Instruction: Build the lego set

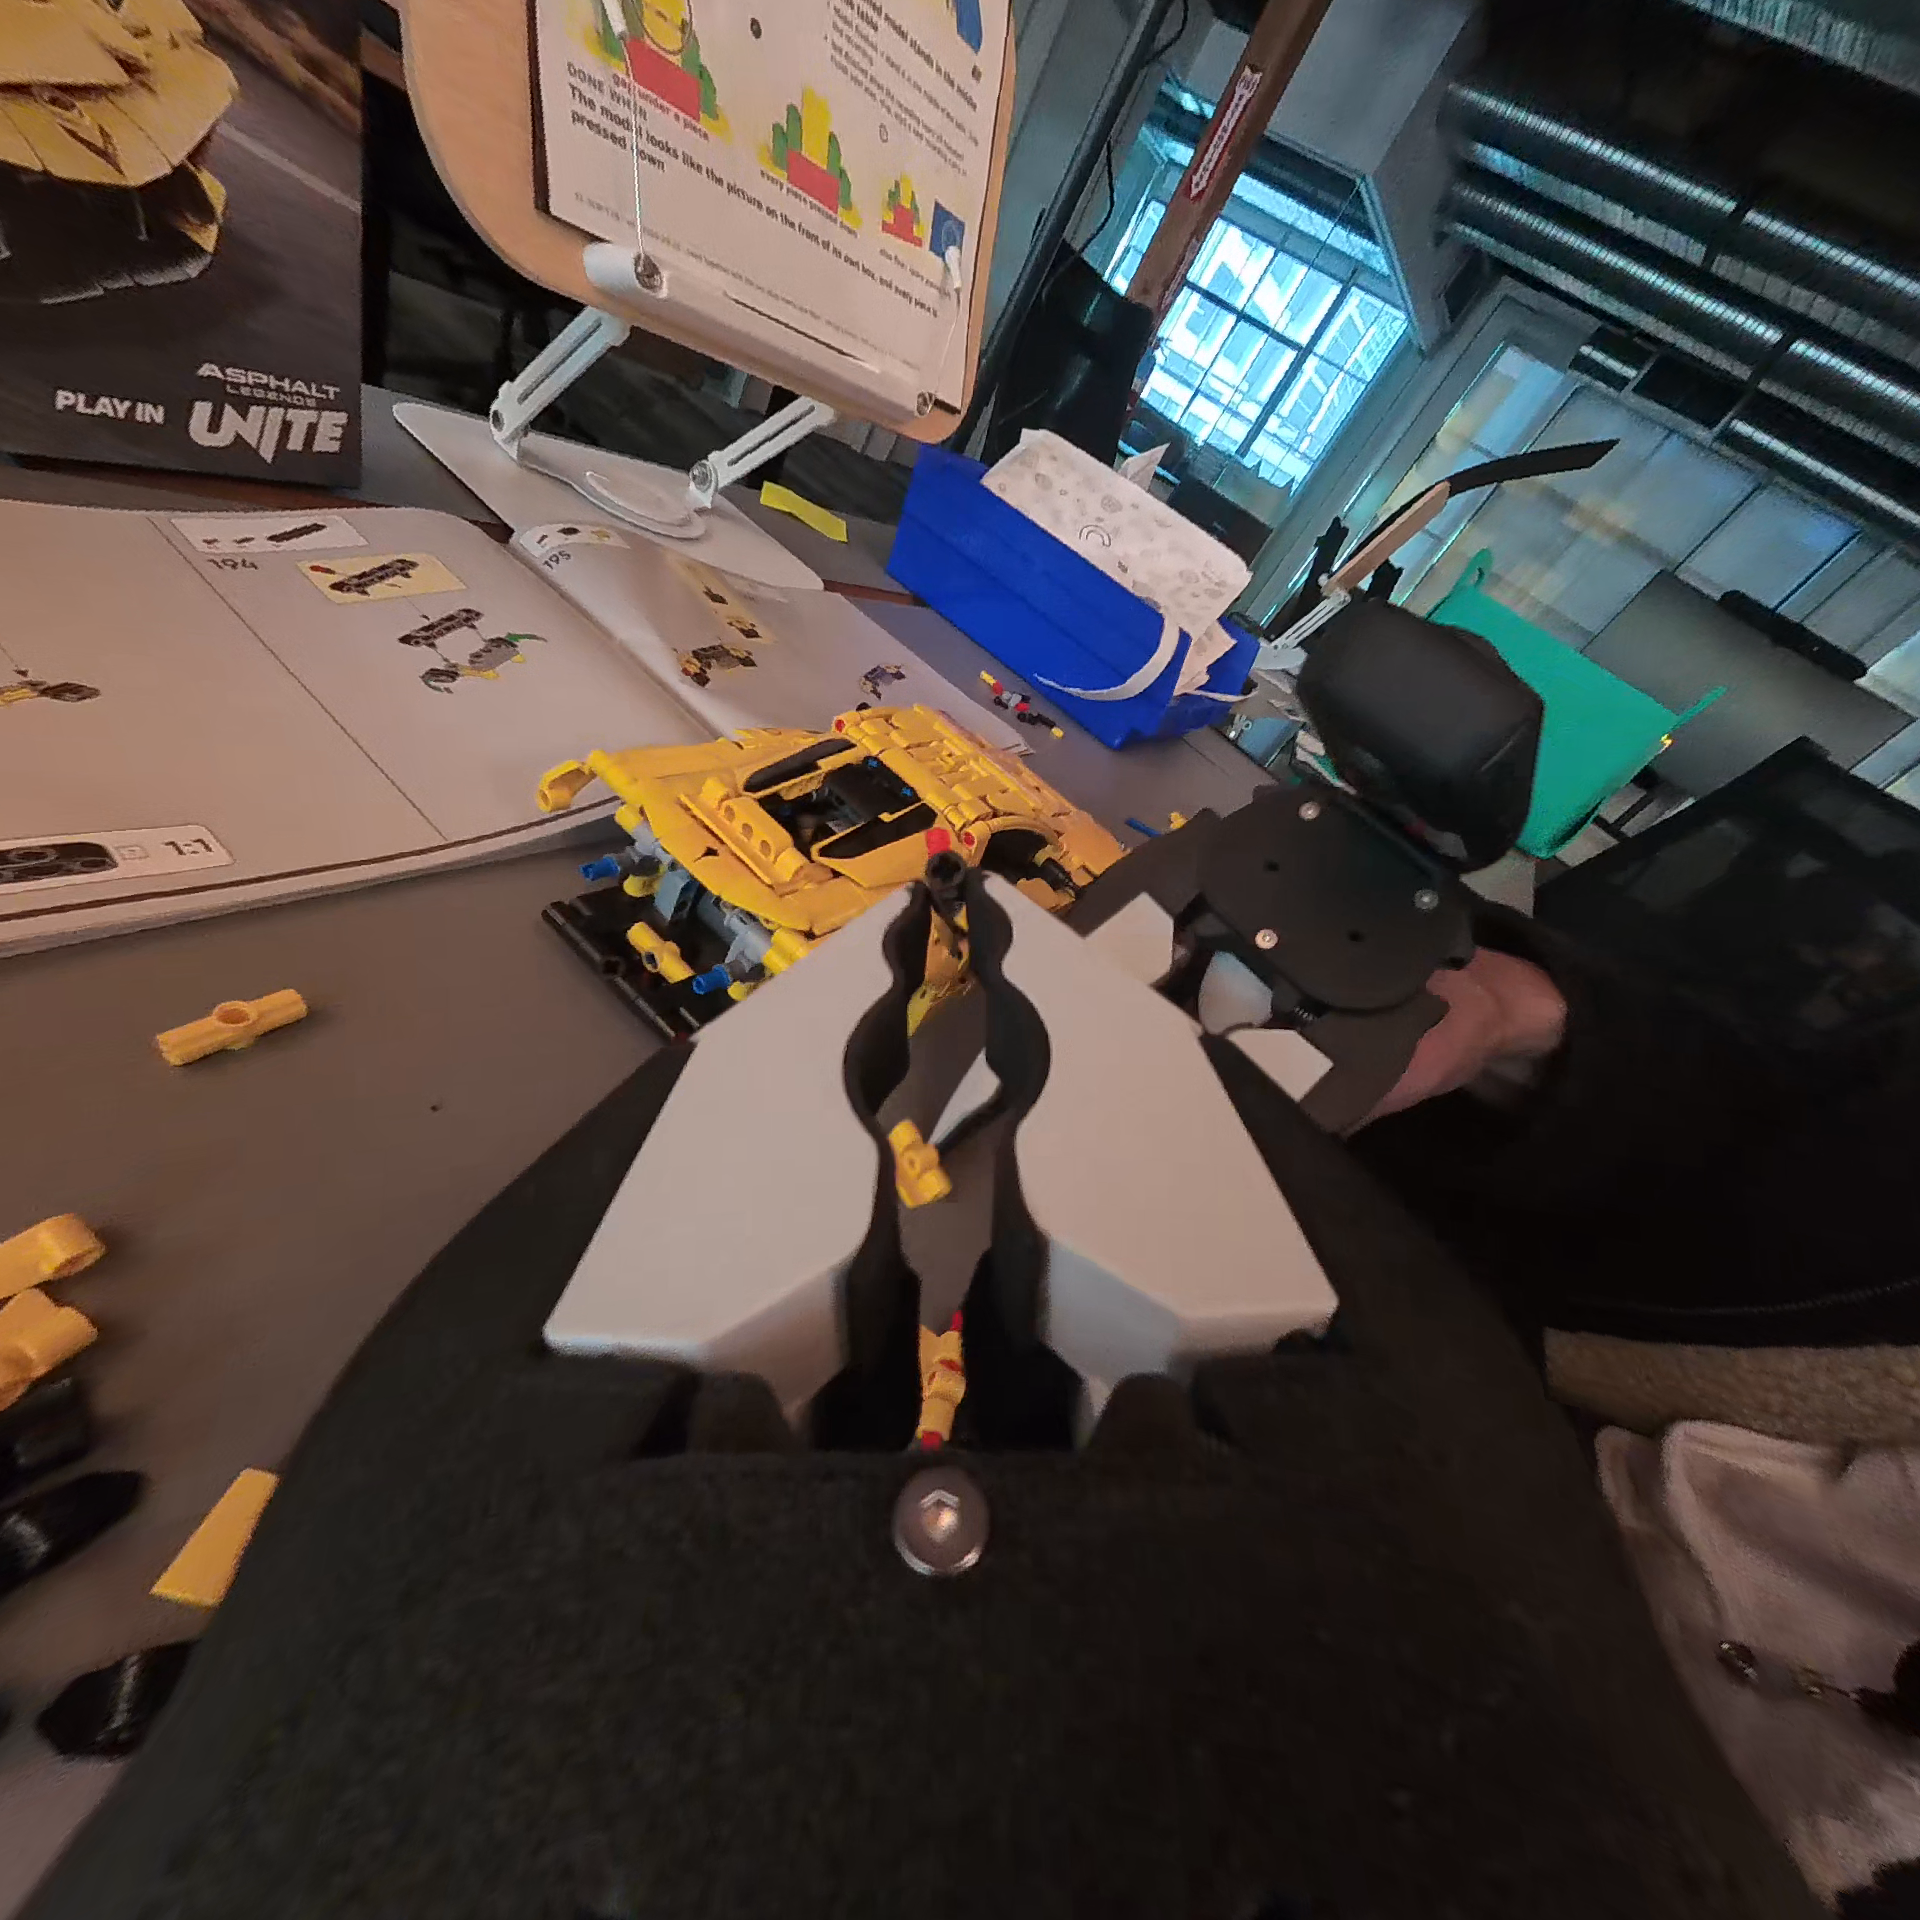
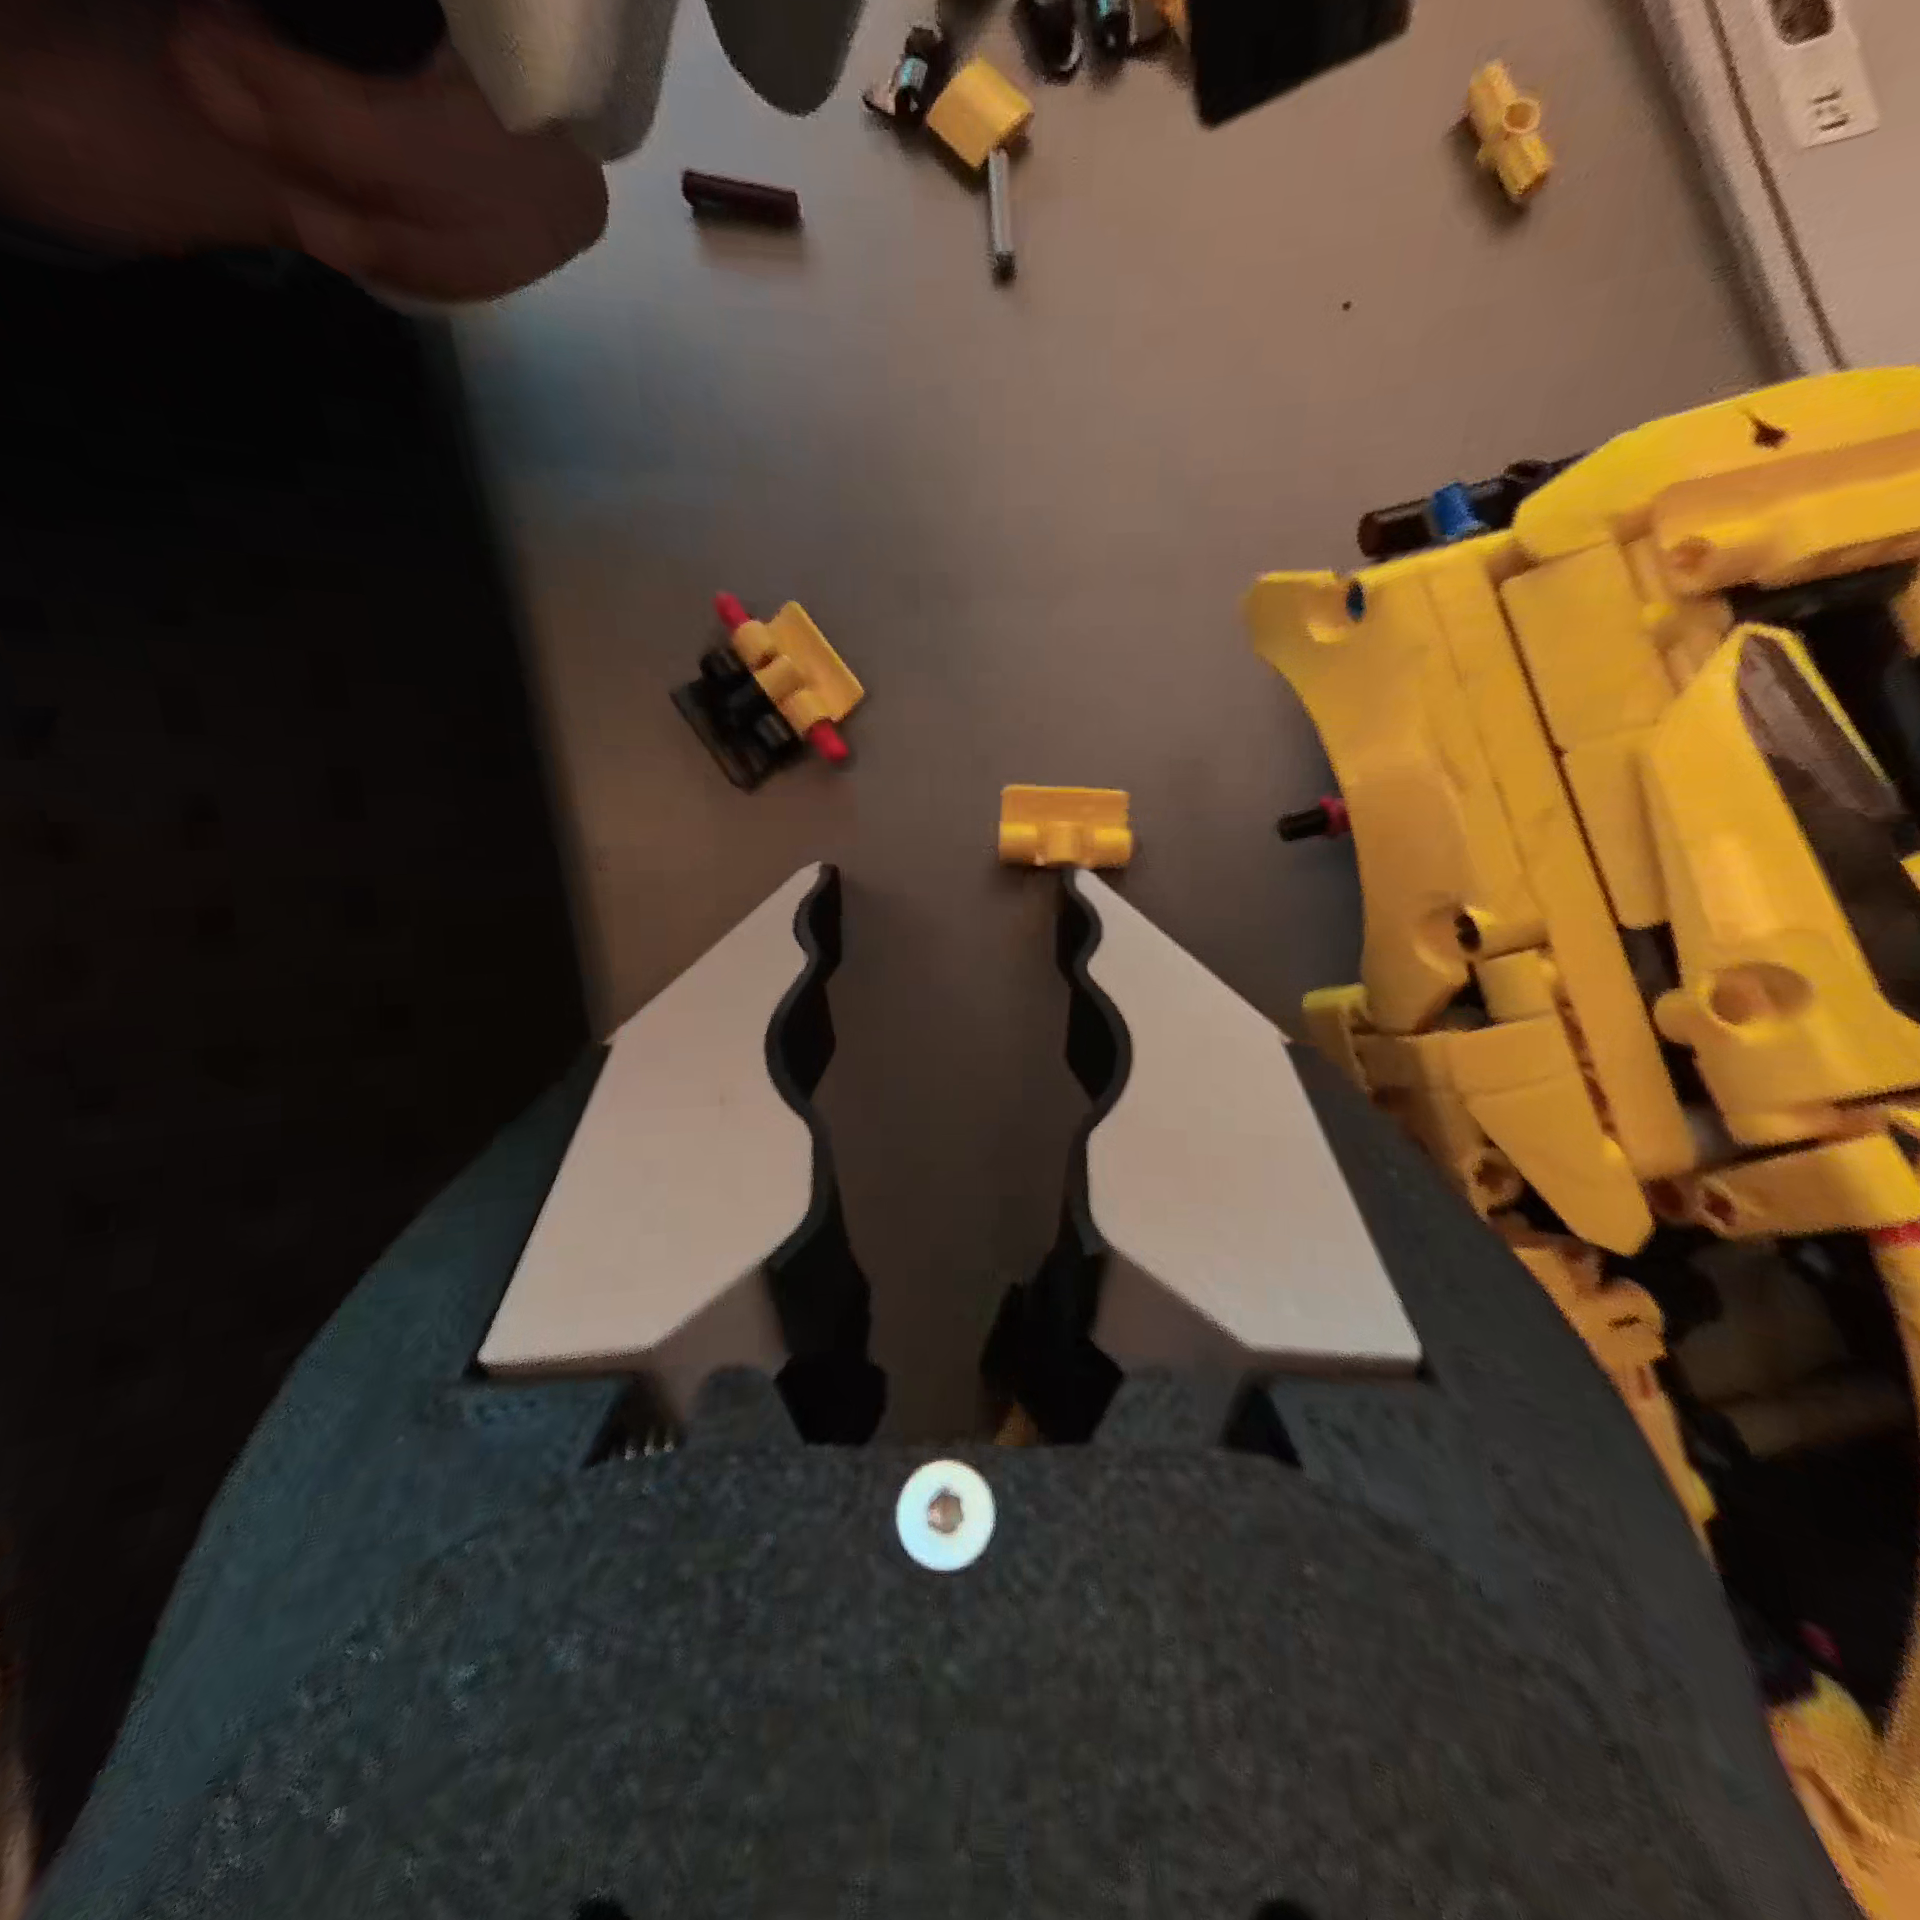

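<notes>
- Left claw [image 1: 943,883] is pinched narrow on a small black pin [image 1: 943,869], held just before the yellow Lego car [image 1: 831,821] on the worktop [image 1: 416,1122].
- Right claw [image 2: 948,883] gapes wide and empty beside a yellow connector piece [image 2: 1062,826].
- Next, likely: seat the pin in the car.

Left wrist view: low, oblique across the grey table [image 1: 436,1091] toward the yellow car model [image 1: 831,821]. Right wrist view: near, steeply downward onto table. Shared: model [image 2: 1621,883], table surface, loose yellow pieces
</notes>
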`<state>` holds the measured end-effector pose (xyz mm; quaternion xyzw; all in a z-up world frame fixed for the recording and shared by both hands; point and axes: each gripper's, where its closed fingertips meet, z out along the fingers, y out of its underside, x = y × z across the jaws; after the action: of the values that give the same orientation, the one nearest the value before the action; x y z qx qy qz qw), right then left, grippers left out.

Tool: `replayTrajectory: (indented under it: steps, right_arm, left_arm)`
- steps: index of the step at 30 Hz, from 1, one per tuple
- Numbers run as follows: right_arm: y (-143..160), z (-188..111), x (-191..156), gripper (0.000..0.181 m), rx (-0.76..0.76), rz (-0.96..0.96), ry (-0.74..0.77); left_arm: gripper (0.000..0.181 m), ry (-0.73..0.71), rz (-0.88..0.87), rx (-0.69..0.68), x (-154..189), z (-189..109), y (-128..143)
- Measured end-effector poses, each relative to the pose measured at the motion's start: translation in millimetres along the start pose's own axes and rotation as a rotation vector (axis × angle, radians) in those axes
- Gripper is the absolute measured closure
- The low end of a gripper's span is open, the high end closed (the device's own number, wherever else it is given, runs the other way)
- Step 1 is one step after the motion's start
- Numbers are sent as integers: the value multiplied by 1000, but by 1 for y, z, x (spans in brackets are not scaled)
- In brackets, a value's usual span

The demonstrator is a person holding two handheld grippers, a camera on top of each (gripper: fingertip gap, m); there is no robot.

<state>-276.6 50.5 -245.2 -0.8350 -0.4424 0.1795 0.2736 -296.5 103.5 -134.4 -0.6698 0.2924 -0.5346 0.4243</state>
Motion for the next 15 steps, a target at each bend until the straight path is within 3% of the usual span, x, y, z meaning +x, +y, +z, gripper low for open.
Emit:
replayTrajectory:
  steps: [3, 6, 9, 15]
  right_arm:
    - [-6, -6, -9, 147, -4, -2, -59]
    - [-14, -14, 3, 150, -8, -103, -10]
    - [-20, -9, 5, 153, -10, -244, -32]
    - [-18, 1, 6, 153, -88, -307, -120]
  left_arm:
    - [175, 13, -39, 49, -2, -5, -8]
    - [175, 36, -89, 84, -4, -9, -13]
    - [175, 63, -130, 96, -4, -10, -14]
    - [175, 65, -124, 79, -3, -9, -11]
